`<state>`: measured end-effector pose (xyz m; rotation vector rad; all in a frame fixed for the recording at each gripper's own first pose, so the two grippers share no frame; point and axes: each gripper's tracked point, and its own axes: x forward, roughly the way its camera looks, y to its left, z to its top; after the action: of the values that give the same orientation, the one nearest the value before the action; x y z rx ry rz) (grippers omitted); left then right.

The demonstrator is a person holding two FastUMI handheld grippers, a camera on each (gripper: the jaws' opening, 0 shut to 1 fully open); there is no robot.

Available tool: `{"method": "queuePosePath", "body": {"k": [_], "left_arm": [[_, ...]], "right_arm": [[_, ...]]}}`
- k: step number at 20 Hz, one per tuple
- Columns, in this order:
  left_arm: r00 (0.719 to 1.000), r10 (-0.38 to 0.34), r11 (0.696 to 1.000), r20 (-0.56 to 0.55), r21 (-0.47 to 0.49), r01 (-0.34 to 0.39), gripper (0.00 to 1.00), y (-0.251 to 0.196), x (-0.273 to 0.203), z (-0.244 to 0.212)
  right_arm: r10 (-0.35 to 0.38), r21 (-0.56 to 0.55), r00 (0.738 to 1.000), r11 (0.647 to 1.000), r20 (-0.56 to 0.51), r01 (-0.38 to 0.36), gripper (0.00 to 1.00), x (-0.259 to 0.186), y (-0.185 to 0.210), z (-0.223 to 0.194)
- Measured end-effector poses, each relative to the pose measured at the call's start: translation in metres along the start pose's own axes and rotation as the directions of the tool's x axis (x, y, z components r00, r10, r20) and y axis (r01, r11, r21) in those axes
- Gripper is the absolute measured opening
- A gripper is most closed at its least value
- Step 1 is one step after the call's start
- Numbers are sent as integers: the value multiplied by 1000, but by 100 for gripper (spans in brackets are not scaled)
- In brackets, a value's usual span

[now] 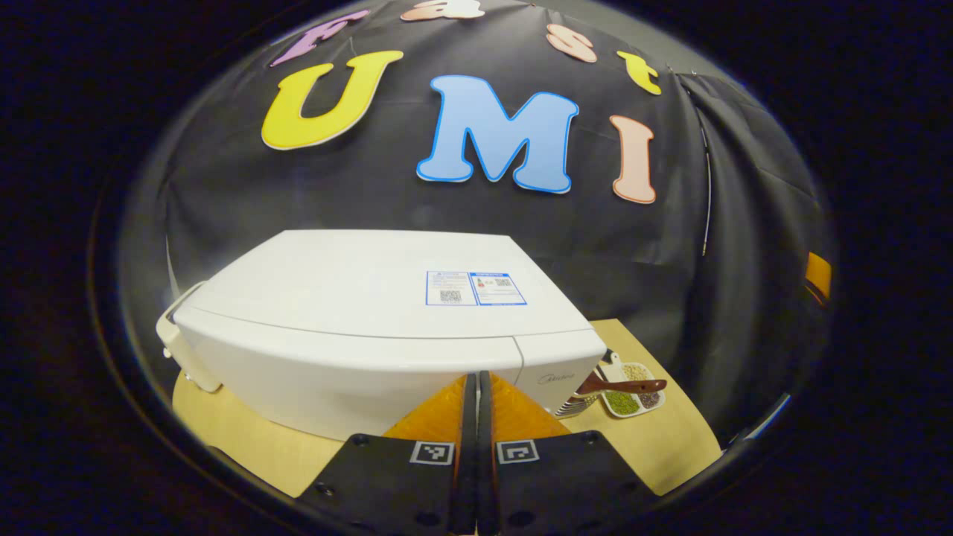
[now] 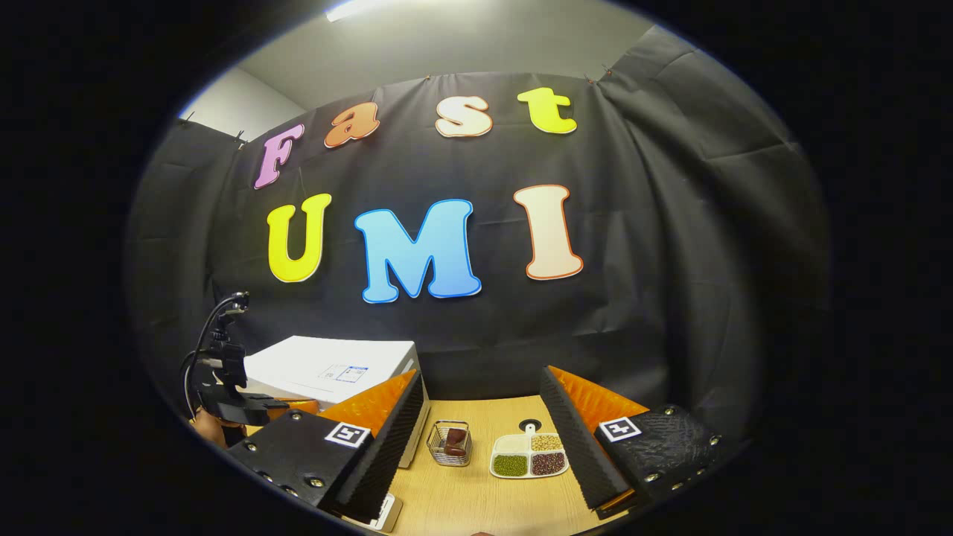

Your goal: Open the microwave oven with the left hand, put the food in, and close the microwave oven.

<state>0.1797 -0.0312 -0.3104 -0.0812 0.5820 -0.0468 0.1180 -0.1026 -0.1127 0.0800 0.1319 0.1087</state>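
Left gripper view looks down over the white microwave oven (image 1: 372, 313), which sits on a light wooden table (image 1: 655, 439) with its door closed and a pale handle (image 1: 179, 346) standing out at its left end. The left gripper (image 1: 476, 417) hovers just in front of the oven's face, near the seam between door and control panel, its two fingers pressed together with nothing between them.

Right of the oven lies a white divided dish (image 1: 633, 391) of green, red and pale grains, with a brown-handled utensil (image 1: 625, 385) across it. Right gripper view shows the same dish (image 2: 528, 454) on the table, and beside it a small wire basket (image 2: 450, 443) holding something dark; which of these counts as the food is a judgement, and I take it to be one of the two. The right gripper (image 2: 476, 439) hangs spread wide and empty, back from both.

The step in hand appears to be opening the door. The closed fingers are well apart from the handle, so the left gripper needs to travel toward that left end, part enough to hook or grip the handle, and pull along the door's swing rather than straight back, so the oven does not slide on the table.
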Motion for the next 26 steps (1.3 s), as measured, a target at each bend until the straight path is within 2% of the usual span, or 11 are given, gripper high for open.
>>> {"method": "queuePosePath", "body": {"k": [3,5,7,10,13,14,15,21,26], "left_arm": [[996,-12,1000,89,20,10,7,-1,-41,39],[984,-23,999,177,48,14,7,0,-85,76],[959,-19,998,282,70,0,7,10,-132,119],[919,22,996,393,68,-53,7,34,-209,168],[872,35,993,488,83,-87,98,48,-280,201],[858,34,991,512,97,-97,94,52,-299,207],[851,22,989,525,111,-94,94,53,-314,210],[862,-4,991,506,118,-65,94,75,-358,192],[851,-5,993,525,102,-57,95,92,-381,190]], "right_arm": [[-23,-24,1000,999,8,23,96,-14,13,10],[-37,-29,999,999,30,38,96,-23,25,23],[-49,-42,997,998,56,51,95,-32,37,38],[-50,-35,995,998,83,53,96,-45,61,65],[-46,-23,995,999,91,48,96,-65,86,86],[-49,-20,994,999,96,51,96,-72,93,92],[-52,-19,993,998,103,54,96,-80,99,97],[-70,-39,988,996,140,77,95,-120,133,112],[-70,-36,983,996,172,77,96,-143,153,120]]}}
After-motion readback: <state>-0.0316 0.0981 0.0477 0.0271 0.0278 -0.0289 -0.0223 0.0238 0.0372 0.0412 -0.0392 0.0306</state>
